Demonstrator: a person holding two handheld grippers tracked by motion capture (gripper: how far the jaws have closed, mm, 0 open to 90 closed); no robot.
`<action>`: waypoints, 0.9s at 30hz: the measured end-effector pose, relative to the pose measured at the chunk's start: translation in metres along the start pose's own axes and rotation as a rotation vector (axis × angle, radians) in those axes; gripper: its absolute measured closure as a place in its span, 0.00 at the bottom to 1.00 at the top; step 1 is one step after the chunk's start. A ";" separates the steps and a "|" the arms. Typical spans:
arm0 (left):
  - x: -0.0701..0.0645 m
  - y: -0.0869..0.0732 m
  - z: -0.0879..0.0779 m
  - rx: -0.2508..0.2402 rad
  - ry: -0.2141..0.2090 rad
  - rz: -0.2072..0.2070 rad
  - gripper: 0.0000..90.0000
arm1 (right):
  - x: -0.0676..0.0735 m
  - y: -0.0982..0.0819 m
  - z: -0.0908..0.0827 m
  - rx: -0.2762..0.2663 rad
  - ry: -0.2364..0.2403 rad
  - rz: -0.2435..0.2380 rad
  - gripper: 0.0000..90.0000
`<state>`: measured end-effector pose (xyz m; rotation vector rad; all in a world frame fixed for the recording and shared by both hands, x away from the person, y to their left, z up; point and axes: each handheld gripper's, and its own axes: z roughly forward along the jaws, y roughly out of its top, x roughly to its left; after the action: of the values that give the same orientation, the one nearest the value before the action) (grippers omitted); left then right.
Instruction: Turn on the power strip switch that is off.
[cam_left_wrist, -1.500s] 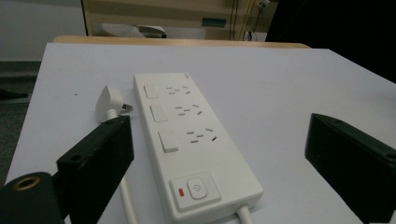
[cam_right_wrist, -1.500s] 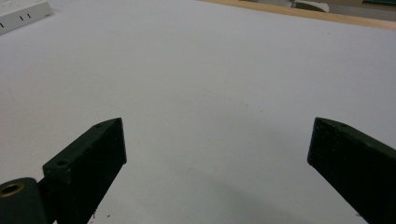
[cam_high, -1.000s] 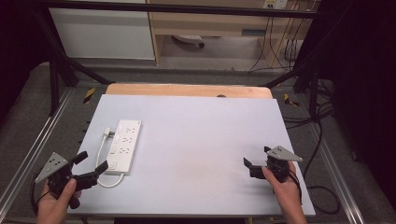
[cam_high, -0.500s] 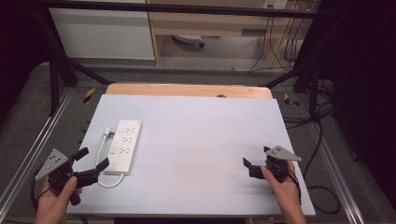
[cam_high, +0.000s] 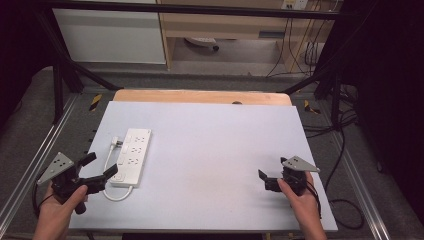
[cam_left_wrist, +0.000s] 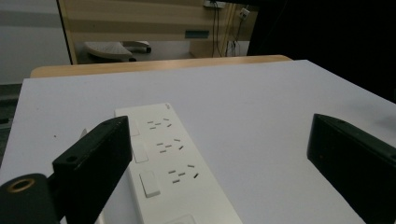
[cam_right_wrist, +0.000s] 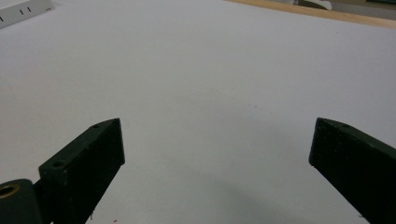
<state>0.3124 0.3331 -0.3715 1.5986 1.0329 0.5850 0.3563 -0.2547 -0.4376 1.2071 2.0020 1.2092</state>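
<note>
Tabletop (cam_high: 210, 150), pale grey-white, was the largest item we recorded, with a strip of bare wooden edge (cam_high: 200, 96) along its far side.

Power strip (cam_high: 131, 156), white, lay flat on the left part of the tabletop, its long axis running from near to far. In the left gripper view we counted three sets of socket slots in a row on it, with white rocker switches alongside them. Its white cord (cam_high: 113, 175) left the near end, looped on the table and ran back up the strip's left side to a plug (cam_high: 116, 142) lying just beside the far end.

Left gripper (cam_high: 98, 172), held in our left hand (cam_high: 60, 212) at the near left corner, pointed toward the near end of the power strip. Its jaws stood wide apart and gripped nothing; in the left gripper view one jaw stood just left of the strip, the other well off to the right over bare table.

Right gripper (cam_high: 272, 175), held in our right hand (cam_high: 302, 202) near the right edge, stood well apart from the strip. Its jaws were likewise spread wide, with bare tabletop between them.
</note>
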 end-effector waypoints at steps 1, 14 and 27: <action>0.000 0.001 0.001 -0.001 0.000 0.002 0.08 | 0.001 0.000 0.001 0.005 0.004 -0.004 0.04; -0.002 0.021 0.010 0.011 -0.004 0.031 0.08 | 0.001 0.000 0.002 0.006 0.007 -0.002 0.04; 0.005 0.031 0.024 0.023 0.010 0.037 0.08 | 0.000 0.000 0.003 0.011 0.005 0.002 0.04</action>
<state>0.3441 0.3235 -0.3494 1.6390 1.0227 0.6082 0.3579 -0.2534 -0.4392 1.2132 2.0140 1.2041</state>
